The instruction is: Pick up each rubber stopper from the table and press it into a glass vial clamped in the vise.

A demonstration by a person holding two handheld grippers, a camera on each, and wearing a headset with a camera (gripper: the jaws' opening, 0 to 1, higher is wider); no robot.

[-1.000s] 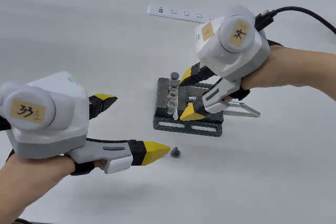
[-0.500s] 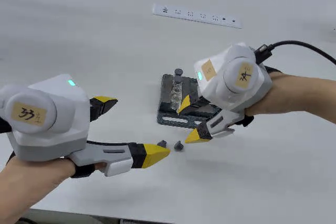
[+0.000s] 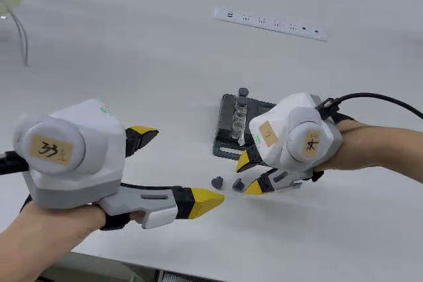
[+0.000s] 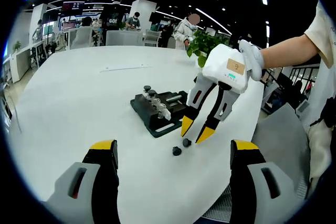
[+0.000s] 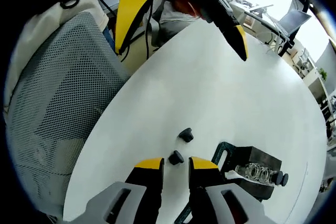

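Two dark rubber stoppers (image 3: 217, 181) (image 3: 238, 184) lie on the white table in front of the black vise (image 3: 225, 142). A row of glass vials (image 3: 237, 121) is clamped in the vise, and the far ones carry dark stoppers (image 3: 243, 92). My right gripper (image 3: 248, 174) is low over the table, jaws a narrow gap apart, with the nearer stopper (image 5: 176, 157) just ahead of its tips and untouched. The other stopper (image 5: 185, 135) lies a little farther on. At the lower left my left gripper (image 3: 174, 167) hovers wide open and holds nothing, facing both stoppers (image 4: 177, 151) (image 4: 186, 142).
A white power strip (image 3: 268, 23) lies at the far side of the table. A black cable (image 3: 377, 97) trails from the right gripper. The table's near edge runs just below the left hand, with a mesh chair (image 5: 58, 103) beyond it.
My right gripper has come off the vise and down to the table at the stoppers, its jaws narrower. The left gripper has held its place; the head camera has shifted.
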